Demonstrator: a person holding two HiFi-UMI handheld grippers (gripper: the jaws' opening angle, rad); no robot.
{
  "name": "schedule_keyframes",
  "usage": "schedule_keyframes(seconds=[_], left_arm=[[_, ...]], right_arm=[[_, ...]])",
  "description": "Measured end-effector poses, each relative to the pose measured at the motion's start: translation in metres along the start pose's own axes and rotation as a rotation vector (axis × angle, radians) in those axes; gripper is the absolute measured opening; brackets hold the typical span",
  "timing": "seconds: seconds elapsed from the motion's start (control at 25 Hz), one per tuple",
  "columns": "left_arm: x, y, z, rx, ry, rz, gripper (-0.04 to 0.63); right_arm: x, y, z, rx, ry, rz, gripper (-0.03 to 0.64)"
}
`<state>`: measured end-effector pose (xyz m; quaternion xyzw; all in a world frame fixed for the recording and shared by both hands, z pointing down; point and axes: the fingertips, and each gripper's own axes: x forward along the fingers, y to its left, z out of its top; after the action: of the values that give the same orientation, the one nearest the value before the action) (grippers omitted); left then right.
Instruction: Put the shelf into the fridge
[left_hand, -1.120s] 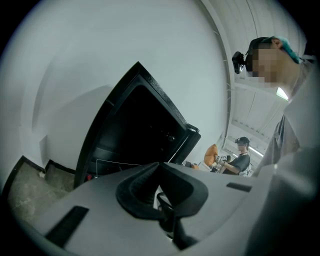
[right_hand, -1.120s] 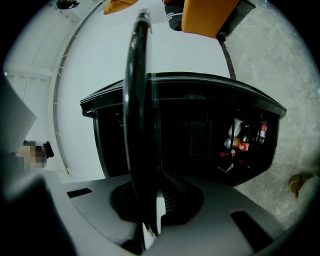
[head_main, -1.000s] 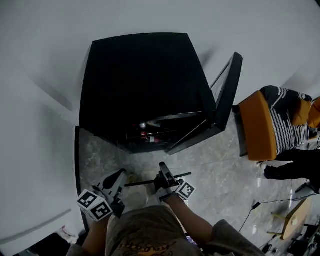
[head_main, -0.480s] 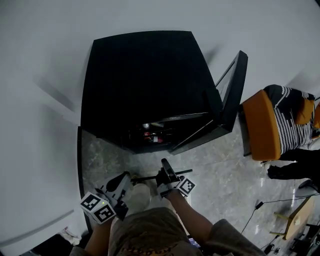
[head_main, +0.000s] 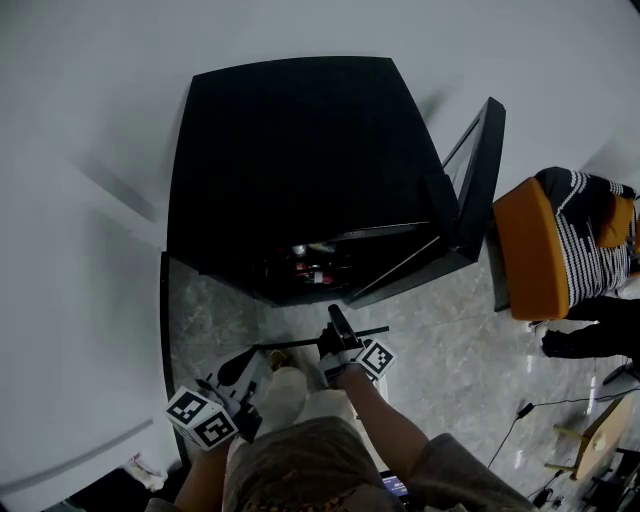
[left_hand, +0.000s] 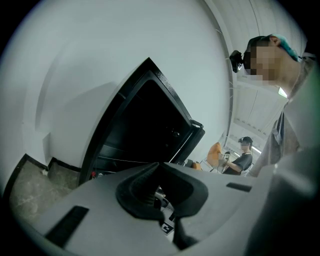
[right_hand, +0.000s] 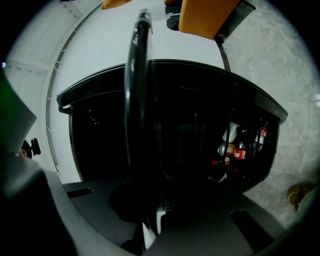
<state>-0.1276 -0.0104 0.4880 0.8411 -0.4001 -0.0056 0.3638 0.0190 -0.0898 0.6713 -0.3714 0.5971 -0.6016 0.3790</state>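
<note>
- Left claw (head_main: 258, 357) and right claw (head_main: 335, 323) each clamp the thin shelf (head_main: 305, 340); uneven pull likely twists it loose
- Tilted entry risks striking the fridge (head_main: 300, 150) frame or the bottles (right_hand: 242, 150)

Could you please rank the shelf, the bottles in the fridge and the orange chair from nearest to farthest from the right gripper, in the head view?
1. shelf, gripped by the right gripper itself.
2. bottles, just ahead, low inside the open fridge.
3. orange chair, far off to the right, past the fridge door.
</note>
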Motion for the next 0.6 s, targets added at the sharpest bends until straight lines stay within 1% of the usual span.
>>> schedule_keyframes(seconds=[0.24,0.6], left_arm=[[-0.003,0.002,-0.003,0.008,0.003,0.007,-0.002],[-0.013,0.011,-0.005,0.002,0.003,0.040,-0.002]], right_arm=[[0.007,-0.014,-0.001,0.009,-0.015,-0.019,0.026],[0.021,-0.032,0.000,0.004,-0.011,-0.032,0.026]])
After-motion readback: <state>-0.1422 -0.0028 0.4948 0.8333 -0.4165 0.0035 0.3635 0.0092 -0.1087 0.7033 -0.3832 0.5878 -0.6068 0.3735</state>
